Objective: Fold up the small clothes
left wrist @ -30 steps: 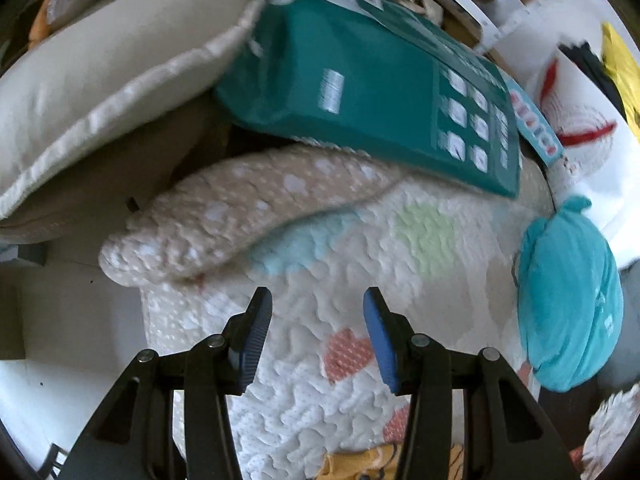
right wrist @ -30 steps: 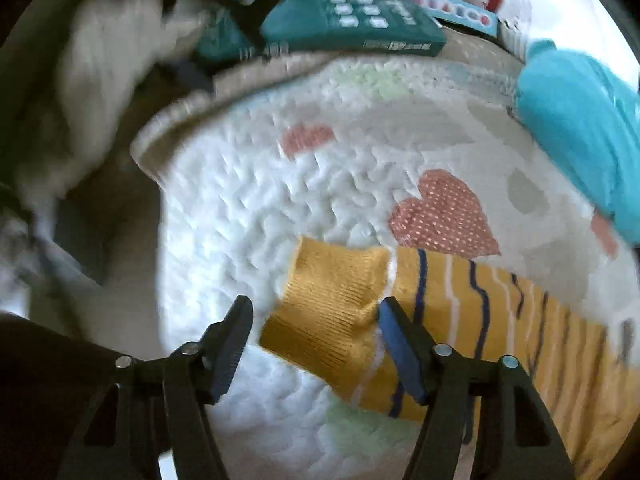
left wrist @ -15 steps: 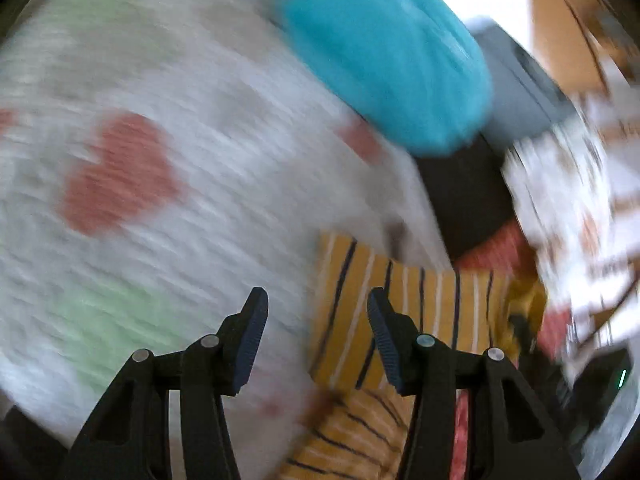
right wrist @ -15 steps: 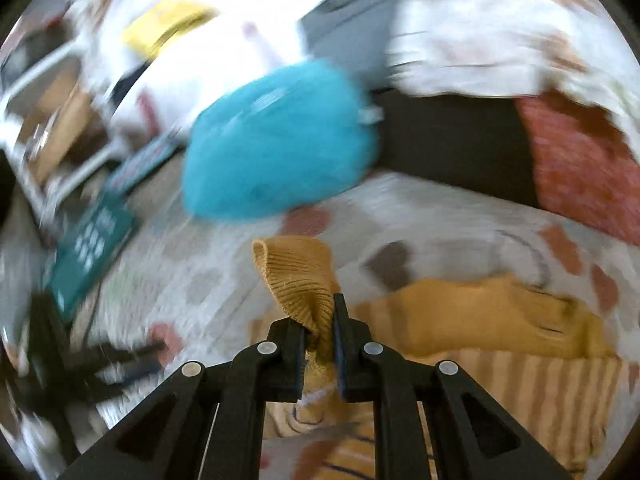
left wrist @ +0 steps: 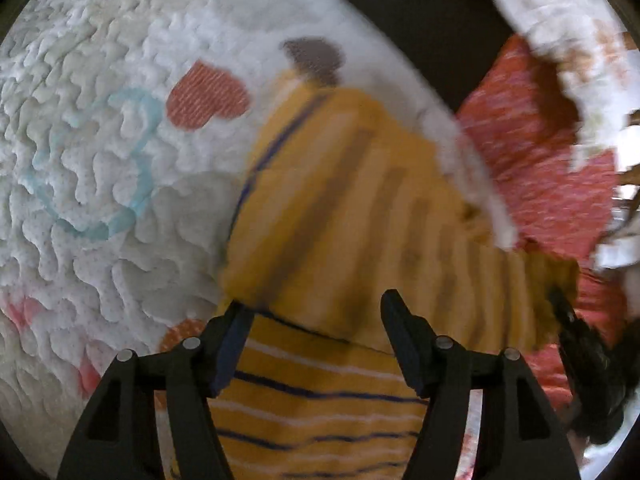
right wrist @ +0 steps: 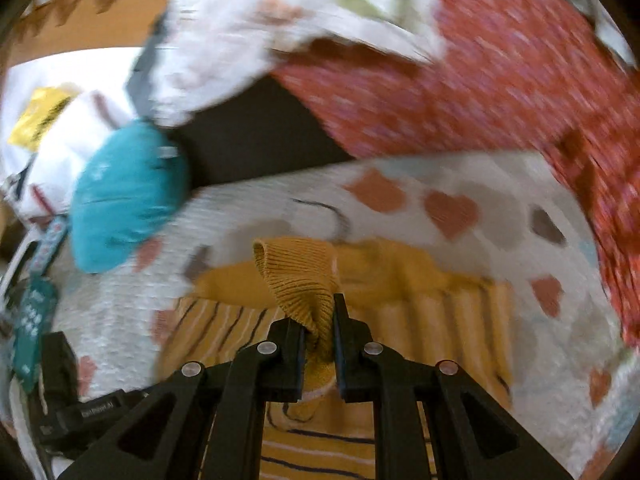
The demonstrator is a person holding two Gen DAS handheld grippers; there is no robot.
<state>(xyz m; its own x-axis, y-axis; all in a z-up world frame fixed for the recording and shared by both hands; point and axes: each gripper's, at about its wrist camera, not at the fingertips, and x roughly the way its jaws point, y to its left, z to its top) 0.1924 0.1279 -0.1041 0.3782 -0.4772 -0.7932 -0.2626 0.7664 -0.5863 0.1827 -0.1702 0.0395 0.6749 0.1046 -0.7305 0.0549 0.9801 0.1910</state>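
Your right gripper [right wrist: 318,320] is clenched on the ribbed mustard cuff [right wrist: 300,276] of the yellow navy-striped knit garment [left wrist: 340,216], lying on the white quilted heart-print bedcover [left wrist: 100,168]. Your left gripper [left wrist: 316,320] has just been opening; its jaws stand released, pressing nothing. The garment's body lies directly beneath and ahead of them, long axis running away to the upper left.

On our left the white quilt [left wrist: 92,168] lies bare and flat, open for a hand to pass low across it. The striped yellow garment [left wrist: 344,216] covers the quilt's middle, right under our left gripper [left wrist: 316,344]. A red patterned cloth [right wrist: 500,92] rises along the far and right sides and blocks the way there. A teal pouch [right wrist: 128,196] sits at the quilt's far left edge, with a dark gap [right wrist: 256,136] between it and the red cloth.
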